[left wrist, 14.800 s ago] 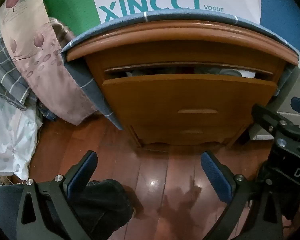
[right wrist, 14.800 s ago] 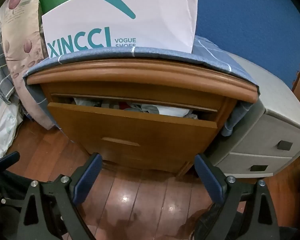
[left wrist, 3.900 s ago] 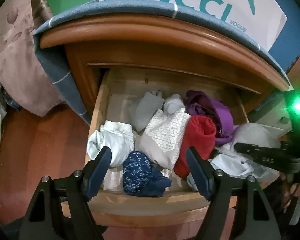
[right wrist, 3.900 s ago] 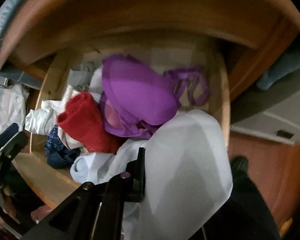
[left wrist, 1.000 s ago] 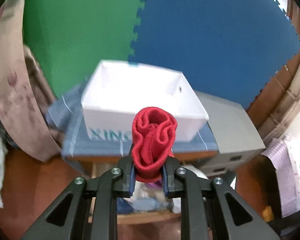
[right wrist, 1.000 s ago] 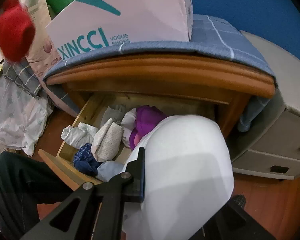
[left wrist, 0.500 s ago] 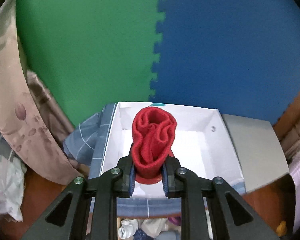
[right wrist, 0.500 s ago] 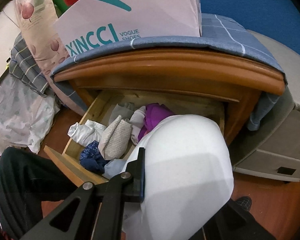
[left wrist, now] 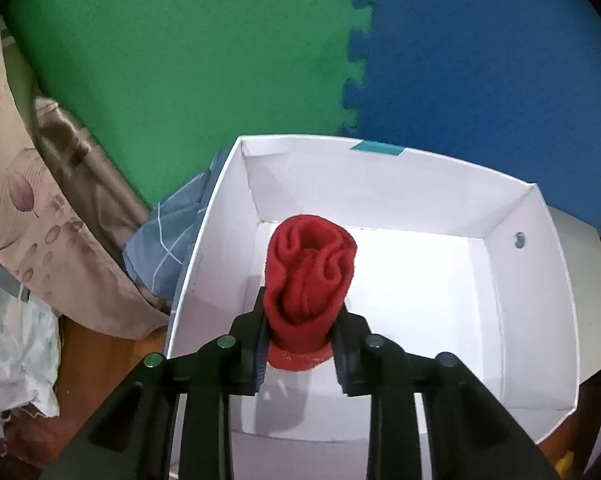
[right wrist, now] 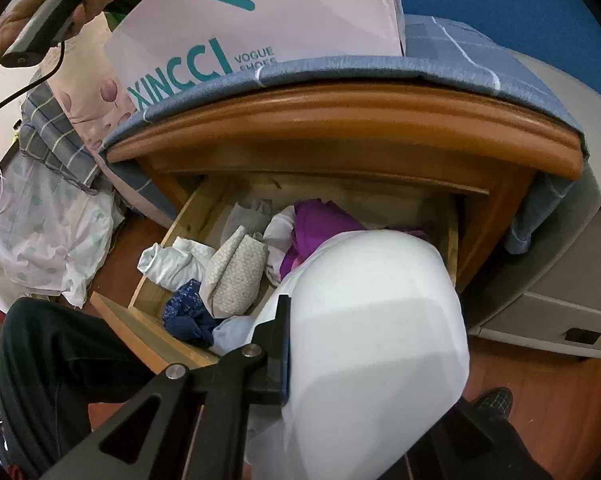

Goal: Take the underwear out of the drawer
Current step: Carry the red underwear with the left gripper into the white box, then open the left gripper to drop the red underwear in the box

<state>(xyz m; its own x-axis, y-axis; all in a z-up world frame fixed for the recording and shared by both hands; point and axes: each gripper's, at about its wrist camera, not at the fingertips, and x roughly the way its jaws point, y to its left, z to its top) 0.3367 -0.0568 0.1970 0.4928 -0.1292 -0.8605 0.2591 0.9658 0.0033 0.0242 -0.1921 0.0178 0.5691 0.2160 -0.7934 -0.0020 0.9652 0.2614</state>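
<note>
My left gripper (left wrist: 300, 344) is shut on a rolled red underwear piece (left wrist: 310, 276) and holds it inside the open white XINCCI box (left wrist: 540, 240), above its floor. My right gripper (right wrist: 364, 360) is shut on a large white underwear piece (right wrist: 376, 340) and holds it in front of the open wooden drawer (right wrist: 112, 312). The white fabric hides the right finger. The drawer holds a purple garment (right wrist: 320, 224), a cream patterned piece (right wrist: 236, 276), a dark blue piece (right wrist: 186, 312) and white pieces (right wrist: 172, 260). The box also shows in the right wrist view (right wrist: 284, 28), on top of the nightstand.
A blue checked cloth (right wrist: 452, 60) covers the nightstand top (right wrist: 360, 120). Floral bedding (left wrist: 32, 208) lies to the left, a grey drawer unit (right wrist: 560, 292) to the right. Green and blue foam wall mats (left wrist: 180, 60) stand behind. The person's dark trouser leg (right wrist: 48, 360) is at the drawer's front.
My left gripper has moved forward and down with the red piece, further into the white box. My right gripper still holds the white piece and has shifted slightly.
</note>
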